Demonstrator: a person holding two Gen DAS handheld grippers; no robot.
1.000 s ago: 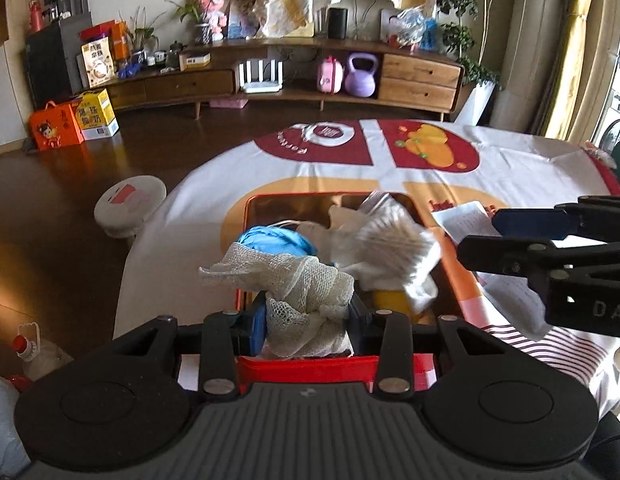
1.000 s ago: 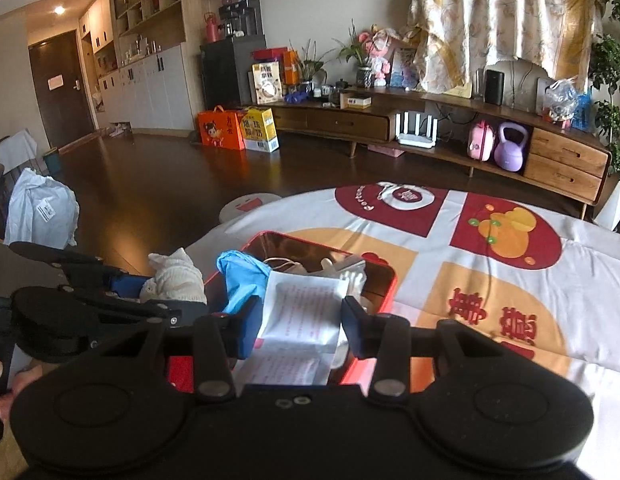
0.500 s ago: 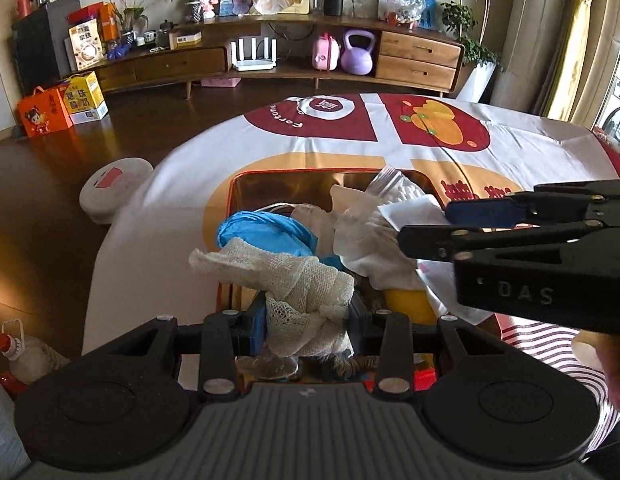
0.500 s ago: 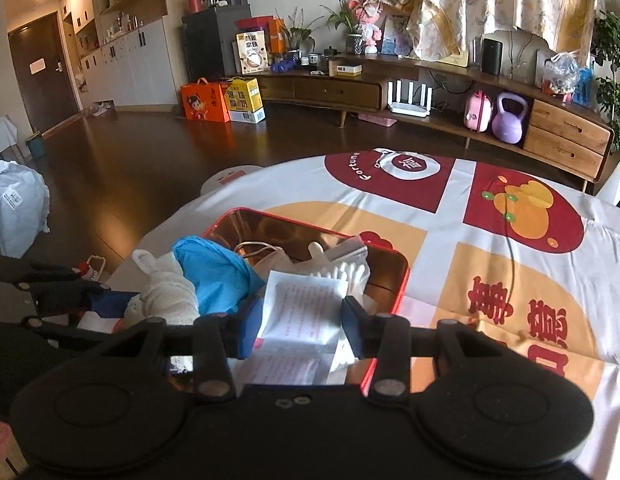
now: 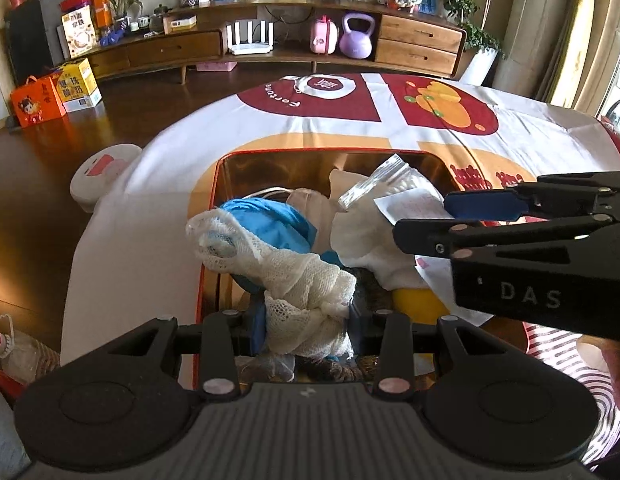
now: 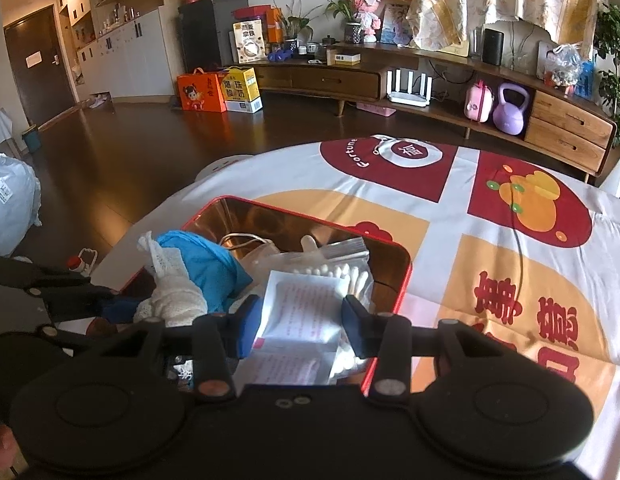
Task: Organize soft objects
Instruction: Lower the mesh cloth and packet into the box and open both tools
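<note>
Gripping gauze [image 5: 306,280], paper [image 6: 306,308] over tin [image 6: 401,276]

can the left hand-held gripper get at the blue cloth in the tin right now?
Probably not: the left hand-held gripper is shut on the white mesh cloth, which drapes over the blue cloth in the red tin. It would need to let go first.
</note>
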